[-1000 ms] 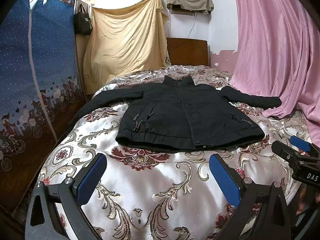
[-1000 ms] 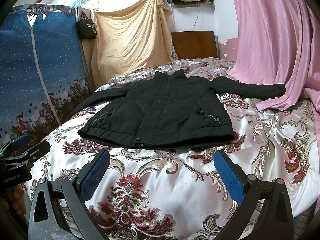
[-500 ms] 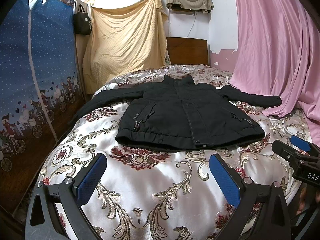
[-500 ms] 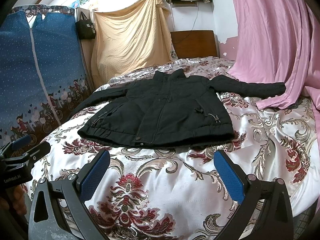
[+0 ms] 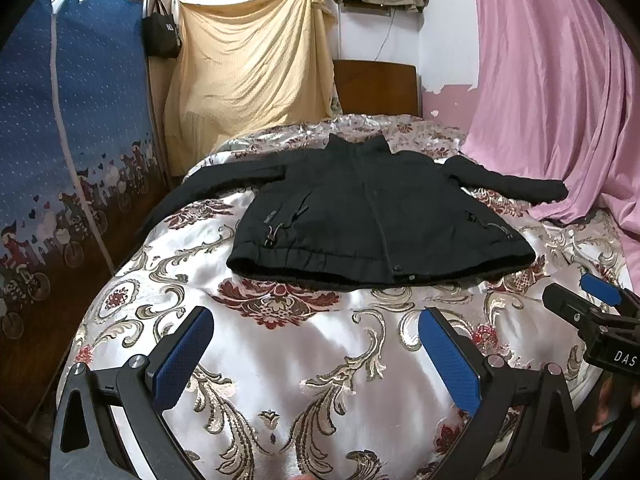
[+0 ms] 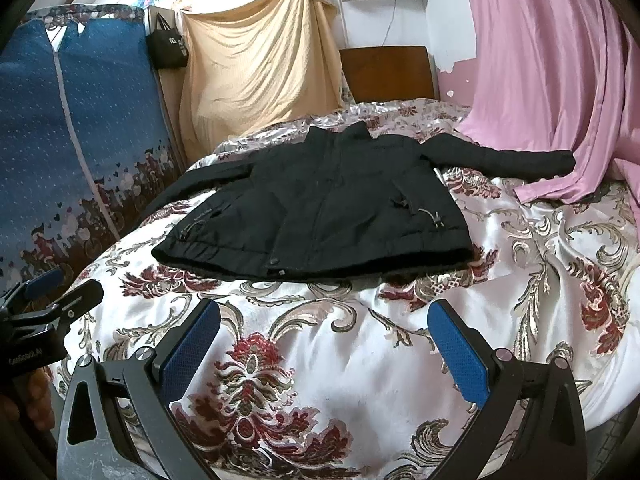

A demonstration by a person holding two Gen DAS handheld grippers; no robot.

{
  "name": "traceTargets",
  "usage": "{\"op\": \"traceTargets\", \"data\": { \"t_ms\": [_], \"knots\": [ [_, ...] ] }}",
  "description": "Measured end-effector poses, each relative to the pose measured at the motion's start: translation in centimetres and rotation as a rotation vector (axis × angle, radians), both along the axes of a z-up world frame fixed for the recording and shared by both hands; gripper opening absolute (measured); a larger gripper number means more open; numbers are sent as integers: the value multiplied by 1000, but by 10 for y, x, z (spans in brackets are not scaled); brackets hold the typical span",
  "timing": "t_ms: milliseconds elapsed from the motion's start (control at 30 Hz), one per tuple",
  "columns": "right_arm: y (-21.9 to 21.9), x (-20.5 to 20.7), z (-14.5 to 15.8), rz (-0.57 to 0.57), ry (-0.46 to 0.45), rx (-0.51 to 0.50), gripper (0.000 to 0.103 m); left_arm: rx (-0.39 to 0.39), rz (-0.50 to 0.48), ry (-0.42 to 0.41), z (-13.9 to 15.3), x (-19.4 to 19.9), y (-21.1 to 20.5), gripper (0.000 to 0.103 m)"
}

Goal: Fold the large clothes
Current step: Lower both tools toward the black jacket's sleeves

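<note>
A black zip-up jacket (image 5: 360, 216) (image 6: 320, 208) lies flat, front up, on the bed with its collar toward the headboard and both sleeves spread sideways. Its hem faces me. My left gripper (image 5: 314, 320) hovers open over the bedspread, short of the hem, holding nothing. My right gripper (image 6: 324, 314) is likewise open and empty, just short of the hem. Each gripper shows at the edge of the other's view: the right gripper (image 5: 592, 304) and the left gripper (image 6: 48, 292).
The floral satin bedspread (image 5: 280, 360) covers the bed. A blue fabric wardrobe (image 5: 60, 140) stands on the left, a pink curtain (image 5: 560, 100) hangs on the right and drapes onto the bed. A wooden headboard (image 5: 376, 84) and yellow sheet (image 5: 248, 72) stand behind.
Both views have shifted slightly; the jacket sits a little higher in the right wrist view. The jacket itself has not moved and both grippers stay open.
</note>
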State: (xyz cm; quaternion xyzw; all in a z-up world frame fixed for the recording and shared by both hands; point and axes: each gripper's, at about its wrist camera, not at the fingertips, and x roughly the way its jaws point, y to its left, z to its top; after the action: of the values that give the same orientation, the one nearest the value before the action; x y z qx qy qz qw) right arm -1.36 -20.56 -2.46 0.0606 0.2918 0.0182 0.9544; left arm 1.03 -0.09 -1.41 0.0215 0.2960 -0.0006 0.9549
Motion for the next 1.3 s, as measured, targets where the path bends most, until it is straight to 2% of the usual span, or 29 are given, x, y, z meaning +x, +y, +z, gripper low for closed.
{"op": "traceTargets", "data": {
  "t_ms": [233, 400, 567, 700, 933, 1133, 1300],
  "knots": [
    [-4, 8, -6, -13, 37, 16, 102, 17, -3, 47, -6, 13, -6, 103],
    [-9, 23, -8, -51, 86, -17, 102, 54, -3, 85, -5, 31, -12, 103],
    [-25, 46, -13, -52, 143, 16, 102, 42, -50, 112, 1, 54, -21, 103],
    [-37, 65, -18, -70, 159, -23, 102, 62, -79, 111, 6, 75, -35, 103],
    [-65, 107, -16, -114, 168, -80, 102, 102, -139, 122, 8, 130, -64, 103],
    [-95, 150, -9, -145, 164, -120, 102, 101, -194, 142, 4, 187, -93, 103],
    [-126, 185, -9, -154, 175, -102, 102, 107, -232, 161, -4, 237, -122, 103]
  ]
}}
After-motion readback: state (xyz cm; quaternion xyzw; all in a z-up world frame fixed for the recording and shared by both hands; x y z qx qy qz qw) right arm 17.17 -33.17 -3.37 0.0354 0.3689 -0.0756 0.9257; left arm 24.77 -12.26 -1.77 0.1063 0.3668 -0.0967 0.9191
